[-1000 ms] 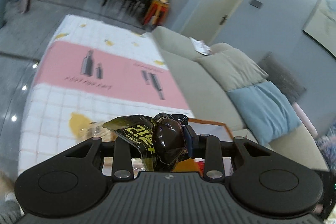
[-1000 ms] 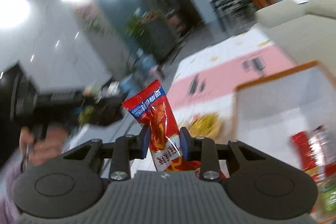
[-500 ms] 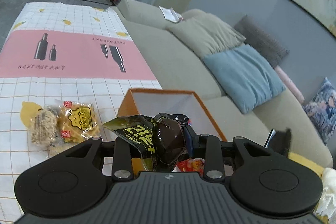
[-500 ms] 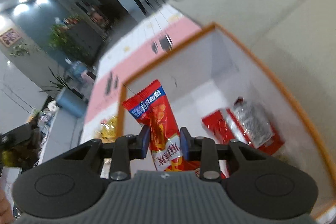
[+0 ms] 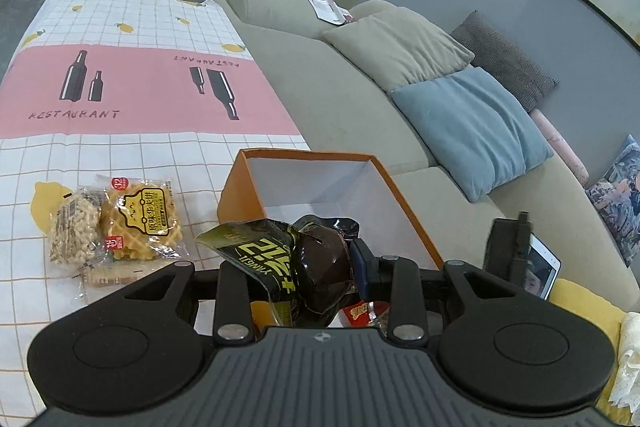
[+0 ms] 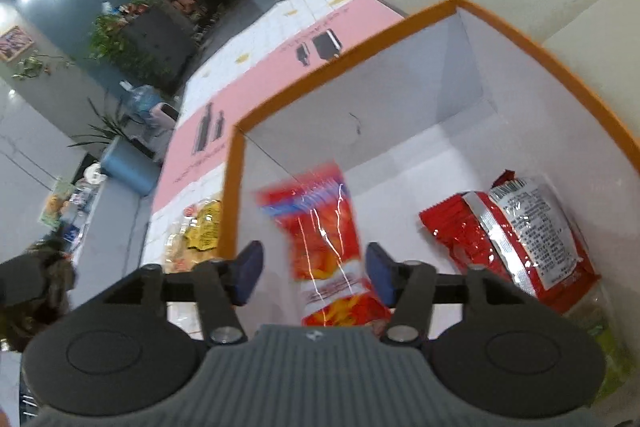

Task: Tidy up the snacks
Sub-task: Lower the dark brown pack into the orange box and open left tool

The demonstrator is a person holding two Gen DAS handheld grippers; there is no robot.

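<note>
Jaws of the left gripper (image 5: 320, 267) are squeezing a dark snack bag (image 5: 296, 263) just above the near edge of the orange box (image 5: 404, 207). Jaws of the right gripper (image 6: 314, 269) are standing wide apart, and a blurry red snack bag (image 6: 324, 227) is sitting between them, inside the box. Another red packet (image 6: 516, 231) is lying to their right.

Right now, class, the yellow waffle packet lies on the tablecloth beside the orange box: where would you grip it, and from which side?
Probably the right edge of the waffle packet, from above. It lies flat on the tablecloth, so only a thin edge can be pinched; its left side touches the puffed-grain packet, while its right side has bare cloth before the orange box.
</note>
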